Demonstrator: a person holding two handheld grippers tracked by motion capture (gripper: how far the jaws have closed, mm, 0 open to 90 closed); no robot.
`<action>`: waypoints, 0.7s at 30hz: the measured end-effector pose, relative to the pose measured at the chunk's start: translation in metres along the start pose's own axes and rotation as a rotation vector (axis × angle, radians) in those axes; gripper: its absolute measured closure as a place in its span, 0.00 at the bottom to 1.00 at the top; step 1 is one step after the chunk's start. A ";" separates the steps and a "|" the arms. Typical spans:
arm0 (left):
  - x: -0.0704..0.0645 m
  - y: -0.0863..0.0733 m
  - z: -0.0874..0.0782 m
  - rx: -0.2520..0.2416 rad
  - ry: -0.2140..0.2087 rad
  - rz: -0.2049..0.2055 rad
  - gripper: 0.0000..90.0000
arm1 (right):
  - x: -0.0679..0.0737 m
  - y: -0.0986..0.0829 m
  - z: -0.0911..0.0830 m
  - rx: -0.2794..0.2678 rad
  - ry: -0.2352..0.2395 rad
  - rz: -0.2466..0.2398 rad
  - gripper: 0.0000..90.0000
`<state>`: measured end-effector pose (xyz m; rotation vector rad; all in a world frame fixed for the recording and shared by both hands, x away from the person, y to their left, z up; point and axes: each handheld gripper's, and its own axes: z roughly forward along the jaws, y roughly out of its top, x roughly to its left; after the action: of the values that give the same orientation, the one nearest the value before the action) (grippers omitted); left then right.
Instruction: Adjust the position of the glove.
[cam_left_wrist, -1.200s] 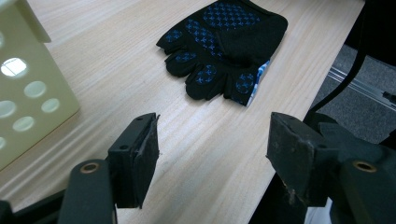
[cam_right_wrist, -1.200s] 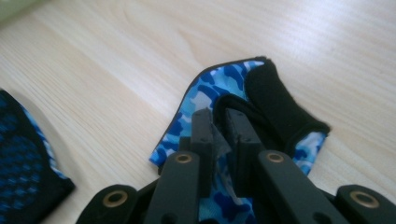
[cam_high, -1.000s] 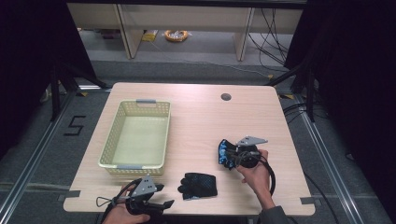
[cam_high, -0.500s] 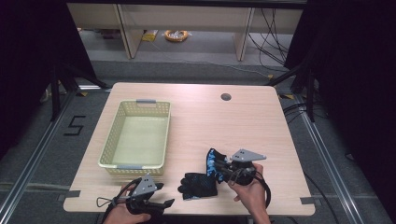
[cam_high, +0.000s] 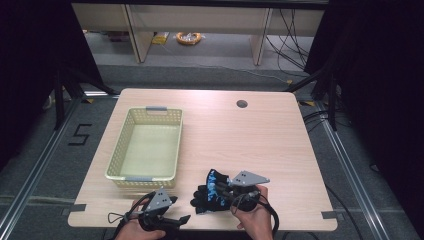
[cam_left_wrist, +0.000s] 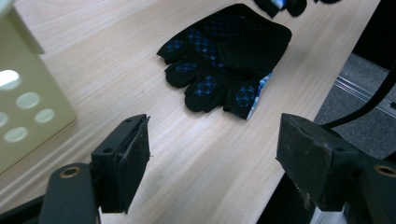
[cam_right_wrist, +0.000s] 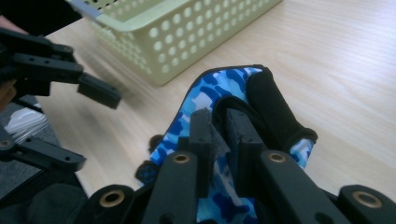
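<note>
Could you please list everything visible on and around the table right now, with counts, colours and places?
Gloves: two, black with blue; one lies flat on the table's near edge, the other, camouflage-patterned, is pinched in the right gripper beside it.
Basket: one, pale yellow, perforated, empty, on the table's left half.
Table: one, light wood, with a round cable hole near the far edge.
Floor marking "5": one, black, left of the table.
Left gripper: black, jaws wide apart, at the near edge, facing the flat glove.
Right gripper: black, jaws closed on glove fabric.
Hands: two, at the near edge, one on each gripper.
</note>
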<state>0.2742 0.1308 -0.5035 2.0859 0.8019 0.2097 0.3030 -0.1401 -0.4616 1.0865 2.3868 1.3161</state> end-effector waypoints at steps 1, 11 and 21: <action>0.000 0.000 0.001 -0.011 0.000 0.008 0.28 | 0.002 0.000 0.001 -0.002 0.005 -0.006 0.91; 0.002 0.000 0.001 0.022 0.009 0.040 0.28 | 0.015 -0.008 0.019 0.045 -0.008 -0.021 0.90; -0.003 -0.002 0.007 0.038 -0.001 0.023 0.30 | 0.020 -0.018 0.036 0.095 0.004 -0.017 0.89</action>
<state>0.2743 0.1254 -0.5086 2.1314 0.7871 0.2073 0.2976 -0.1086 -0.4939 1.0862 2.4788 1.2118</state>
